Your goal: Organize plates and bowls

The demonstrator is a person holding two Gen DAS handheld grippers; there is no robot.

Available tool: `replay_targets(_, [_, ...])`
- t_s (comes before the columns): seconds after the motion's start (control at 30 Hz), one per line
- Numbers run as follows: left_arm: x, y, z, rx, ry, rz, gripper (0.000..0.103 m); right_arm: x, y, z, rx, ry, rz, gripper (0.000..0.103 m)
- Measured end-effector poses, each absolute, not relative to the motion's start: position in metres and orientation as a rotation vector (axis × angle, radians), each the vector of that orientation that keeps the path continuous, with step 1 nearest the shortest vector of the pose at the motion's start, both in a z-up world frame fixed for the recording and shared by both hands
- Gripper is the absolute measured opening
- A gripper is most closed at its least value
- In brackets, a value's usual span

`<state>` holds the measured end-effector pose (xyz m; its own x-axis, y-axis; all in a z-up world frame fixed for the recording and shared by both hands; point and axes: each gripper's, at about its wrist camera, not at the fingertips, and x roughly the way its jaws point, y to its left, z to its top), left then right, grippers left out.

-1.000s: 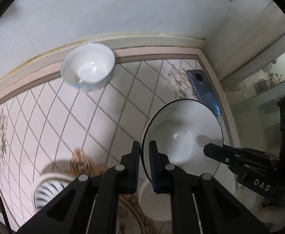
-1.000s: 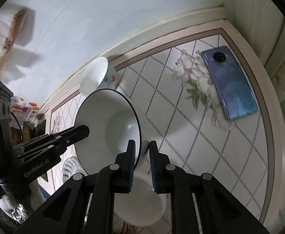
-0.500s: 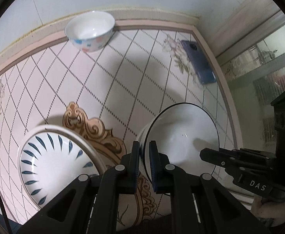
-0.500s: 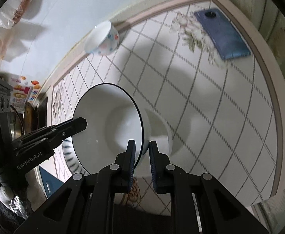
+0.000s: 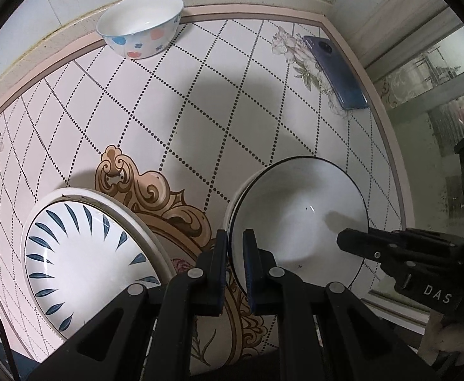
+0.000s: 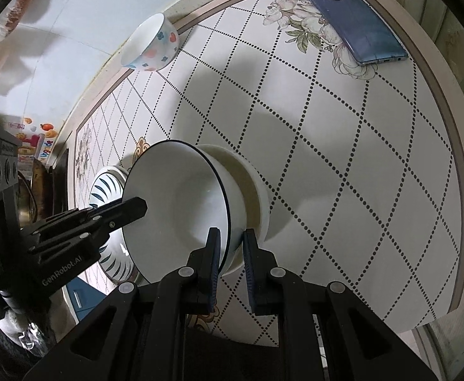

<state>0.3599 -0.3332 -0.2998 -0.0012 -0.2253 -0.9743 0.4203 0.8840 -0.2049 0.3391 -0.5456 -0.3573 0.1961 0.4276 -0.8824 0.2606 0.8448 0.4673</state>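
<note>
- Left wrist view: the left gripper (image 5: pixel 234 255) is clenched on the near rim of the black-rimmed white bowl (image 5: pixel 298 222), one finger inside the bowl and one outside.
- At 3 o'clock from that bowl the right gripper (image 5: pixel 346 238) reaches in over its far rim.
- At 9 o'clock lies the blue-leaf plate (image 5: pixel 82 254) on the tiled table (image 5: pixel 200 120).
- At 11 o'clock, near the wall edge, stands the spotted small bowl (image 5: pixel 141 28); at 1 o'clock lies a phone (image 5: pixel 336 73).
- Right wrist view: the right gripper (image 6: pixel 230 262) grasps the same bowl (image 6: pixel 181 209) by its rim, pads on either side of the wall.
- The bowl is tilted, its foot turned towards 3 o'clock, just above the table (image 6: pixel 359 146).
- The left gripper (image 6: pixel 139 206) holds the opposite rim at 9 o'clock.
- The plate (image 6: pixel 104 184) shows behind the bowl, the small bowl (image 6: pixel 152 44) at 11 o'clock, the phone (image 6: pixel 355 19) at 1 o'clock.
</note>
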Motion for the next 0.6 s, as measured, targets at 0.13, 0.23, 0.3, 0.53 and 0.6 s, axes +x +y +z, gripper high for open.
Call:
replay_targets(0.13, [0.36,-0.336,-0.304,0.176,1.496,-0.504,0.008,0.343,-0.547,-0.36,0.602,1.402,0.119,0.017])
replay_targets(0.23, [0.361,-0.337,-0.309,0.176,1.507,-0.5,0.008,0.344,-0.55,-0.362,0.608,1.406,0.113,0.017])
replay_targets(0.3, [0.361,-0.338,-0.31,0.173,1.508,-0.498,0.008,0.344,-0.55,-0.362,0.611,1.405,0.112,0.018])
replay_targets(0.53, [0.362,-0.332,-0.304,0.128,1.521,-0.505,0.008,0.344,-0.556,-0.364,0.646,1.434,0.127,0.018])
replay_targets(0.6, [0.369,-0.325,-0.291,0.095,1.505,-0.503,0.009,0.346,-0.561,-0.358,0.674,1.431,0.131,0.018])
